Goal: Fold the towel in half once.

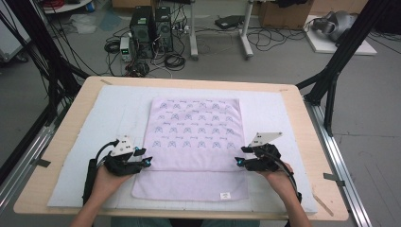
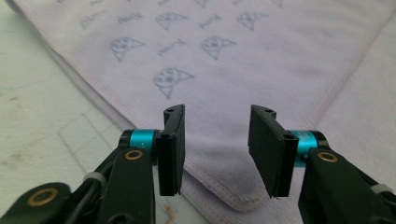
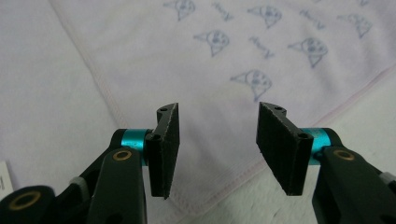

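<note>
A pale lilac towel (image 1: 194,142) lies flat on the white pad (image 1: 94,123) that covers the wooden table (image 1: 56,156), and everything here is placed against it. Its near strip is plain, with a small white label (image 1: 225,195) close to the near right corner; the part beyond a fold line carries rows of small blue prints.

The left gripper (image 1: 142,161) sits at the towel's left edge, where the printed layer meets the plain strip. In the left gripper view its jaws stand apart, and a folded corner of the towel (image 2: 243,196) lies on the pad below the gap; the pads do not press on it.

The right gripper (image 1: 242,160) sits at the towel's right edge, across from the left one. In the right gripper view its jaws are likewise spread, with the stitched corner of the printed layer (image 3: 219,154) lying beneath the gap, not pinched.

Beyond the towel's far edge the pad and table end, and farther off on the floor stand two black computer towers (image 1: 151,30) amid cables.
</note>
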`<state>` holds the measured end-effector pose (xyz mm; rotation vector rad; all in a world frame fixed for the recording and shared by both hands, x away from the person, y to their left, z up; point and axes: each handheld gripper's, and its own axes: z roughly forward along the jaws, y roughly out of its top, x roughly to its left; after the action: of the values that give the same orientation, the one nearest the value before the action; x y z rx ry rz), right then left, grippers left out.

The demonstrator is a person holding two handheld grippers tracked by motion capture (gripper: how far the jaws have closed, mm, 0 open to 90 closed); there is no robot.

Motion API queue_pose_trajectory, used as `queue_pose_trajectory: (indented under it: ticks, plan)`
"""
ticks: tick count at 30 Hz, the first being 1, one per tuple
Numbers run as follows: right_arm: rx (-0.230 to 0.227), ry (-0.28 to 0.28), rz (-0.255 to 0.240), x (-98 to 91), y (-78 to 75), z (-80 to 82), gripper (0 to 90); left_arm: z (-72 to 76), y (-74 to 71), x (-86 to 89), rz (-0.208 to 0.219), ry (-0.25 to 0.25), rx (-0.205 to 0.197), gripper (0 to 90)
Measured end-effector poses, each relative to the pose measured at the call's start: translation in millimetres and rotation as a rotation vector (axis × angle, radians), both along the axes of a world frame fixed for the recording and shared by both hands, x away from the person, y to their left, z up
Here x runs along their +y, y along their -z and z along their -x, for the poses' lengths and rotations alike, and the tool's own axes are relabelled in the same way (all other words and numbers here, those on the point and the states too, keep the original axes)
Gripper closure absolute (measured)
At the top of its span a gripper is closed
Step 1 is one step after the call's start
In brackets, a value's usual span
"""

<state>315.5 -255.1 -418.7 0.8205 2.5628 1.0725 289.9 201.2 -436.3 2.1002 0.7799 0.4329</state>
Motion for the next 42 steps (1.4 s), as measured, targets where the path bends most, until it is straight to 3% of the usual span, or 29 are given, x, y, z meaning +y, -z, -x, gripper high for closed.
queue_pose_trajectory:
  ticks: [3,8,12,14,17,22,30,36,39,42]
  plan:
    - [0.007,-0.010,0.006,0.3,7.2,4.7,51.9,0.9,6.1,-0.8,-0.010,0.033,0.029,60.3]
    - [0.026,-0.032,0.038,3.4,18.7,6.7,59.4,2.5,11.0,-1.1,-0.008,0.050,0.036,68.2]
    - [0.035,-0.040,0.018,3.1,19.8,7.6,69.1,2.6,10.7,-1.9,-0.011,0.041,0.039,71.6]
    - [0.038,-0.061,0.020,4.3,19.3,8.5,78.2,2.9,11.1,-2.8,-0.010,0.045,0.037,81.0]
    - [0.045,-0.068,0.028,6.3,18.0,8.2,83.8,2.8,10.3,-4.1,-0.019,0.041,0.034,86.5]
    - [0.048,-0.071,0.038,8.6,10.4,7.3,87.0,2.4,5.2,-0.8,-0.003,0.031,0.029,87.7]
    - [-0.009,-0.072,-0.026,2.1,-20.0,8.0,87.0,3.6,-27.4,9.9,0.050,0.010,-0.019,87.6]
    - [-0.060,-0.102,-0.067,0.0,-42.1,26.3,87.0,24.4,-46.7,14.4,0.051,0.026,-0.051,87.7]
    - [-0.072,-0.139,-0.070,-1.1,-49.8,47.6,87.0,44.4,-50.6,18.8,0.056,0.043,-0.060,87.7]
    - [-0.051,-0.194,-0.071,-4.1,-49.6,68.8,84.8,62.3,-43.8,22.6,0.052,0.106,-0.002,85.6]
